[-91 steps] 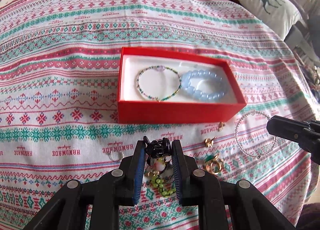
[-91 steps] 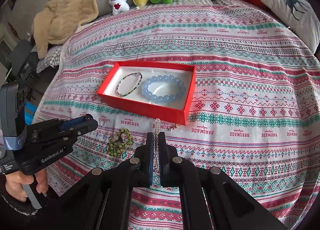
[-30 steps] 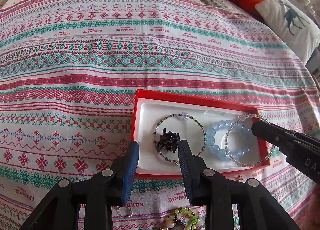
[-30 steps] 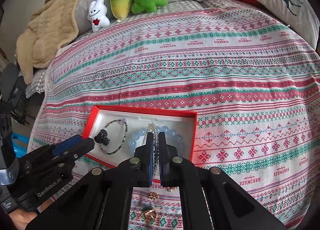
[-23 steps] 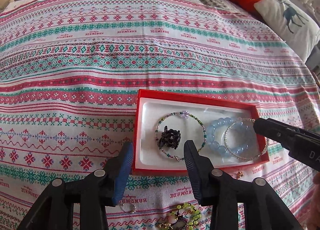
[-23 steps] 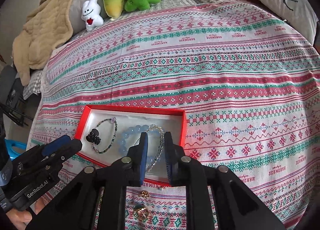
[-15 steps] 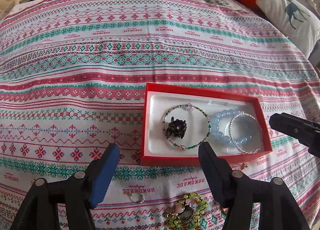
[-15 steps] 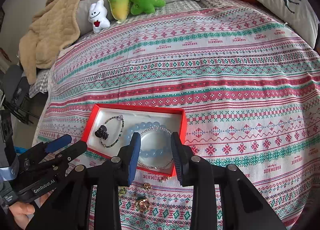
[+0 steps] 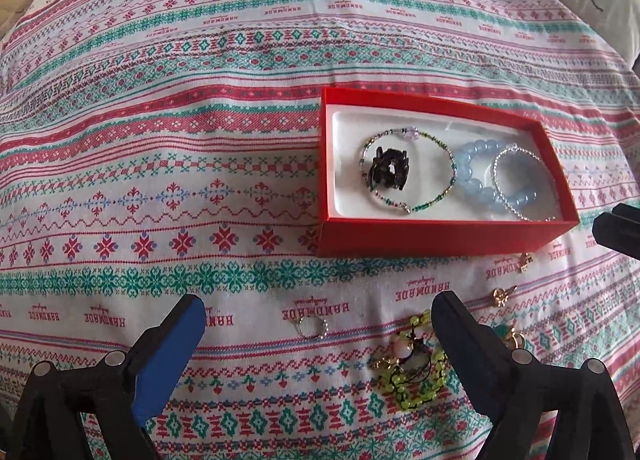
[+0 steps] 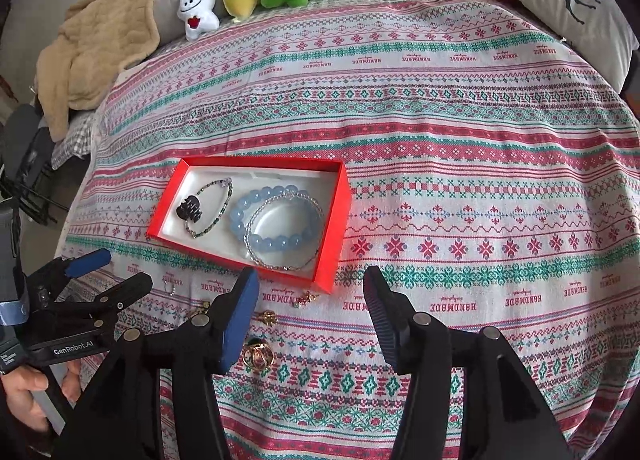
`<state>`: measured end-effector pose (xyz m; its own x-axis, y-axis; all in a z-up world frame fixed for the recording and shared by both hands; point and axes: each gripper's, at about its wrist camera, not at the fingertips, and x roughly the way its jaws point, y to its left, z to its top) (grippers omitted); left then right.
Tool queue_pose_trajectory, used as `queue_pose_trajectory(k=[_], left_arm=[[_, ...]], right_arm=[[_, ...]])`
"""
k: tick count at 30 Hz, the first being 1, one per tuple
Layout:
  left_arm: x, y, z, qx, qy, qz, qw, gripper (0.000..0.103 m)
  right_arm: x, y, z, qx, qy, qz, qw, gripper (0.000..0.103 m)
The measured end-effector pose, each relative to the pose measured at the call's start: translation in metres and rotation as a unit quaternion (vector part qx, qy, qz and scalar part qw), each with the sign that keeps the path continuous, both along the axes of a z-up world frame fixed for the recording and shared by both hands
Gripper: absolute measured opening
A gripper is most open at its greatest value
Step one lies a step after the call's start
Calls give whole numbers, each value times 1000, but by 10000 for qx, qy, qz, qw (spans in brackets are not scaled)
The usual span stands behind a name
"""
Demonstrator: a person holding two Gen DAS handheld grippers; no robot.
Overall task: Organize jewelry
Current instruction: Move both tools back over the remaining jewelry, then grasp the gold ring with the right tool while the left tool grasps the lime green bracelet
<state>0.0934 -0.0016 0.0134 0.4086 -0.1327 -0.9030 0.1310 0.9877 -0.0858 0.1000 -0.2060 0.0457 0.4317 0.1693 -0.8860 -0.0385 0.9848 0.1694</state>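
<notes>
Your left gripper (image 9: 316, 316) and right gripper (image 10: 310, 292) both hang spread wide, empty, with the red box (image 10: 334, 244) at twelve o'clock holding bracelets.

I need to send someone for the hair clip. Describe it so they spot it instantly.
Find the red cardboard box on the patterned bedspread. At its left end, a small black claw hair clip lies inside the thin multicoloured bead bracelet, the only dark, chunky piece there.

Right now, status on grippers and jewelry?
Left gripper open, right gripper open, both empty. Red box holds three bracelets and black clip. Silver ring, green bracelet loose outside.
</notes>
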Motion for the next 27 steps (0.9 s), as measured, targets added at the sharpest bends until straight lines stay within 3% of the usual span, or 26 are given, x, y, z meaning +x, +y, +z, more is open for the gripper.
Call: queue_pose_trajectory(k=[5,11,16,22,27], left_arm=[[-8,4,-10,-28,140,-8,9999,101],[-20,3,-27,301,217,-188,9991,102],[-35,1,-33,523,-87,-406,9978,102],[-50,-1,-45,312,-31,-844,9959,102],[-57,-10,-57,747,151,-1140,9906,102]], right_arm=[[-8,-1,-11,-258,142,18,9996,59],[-19,5,-27,-465,375,193,9980,60],[-29,17,-38,-617,513,419,9959,60],[-41,31,-49,-748,564,722,9930,60],[-47,46,-60,-959,456,1083,9884,60]])
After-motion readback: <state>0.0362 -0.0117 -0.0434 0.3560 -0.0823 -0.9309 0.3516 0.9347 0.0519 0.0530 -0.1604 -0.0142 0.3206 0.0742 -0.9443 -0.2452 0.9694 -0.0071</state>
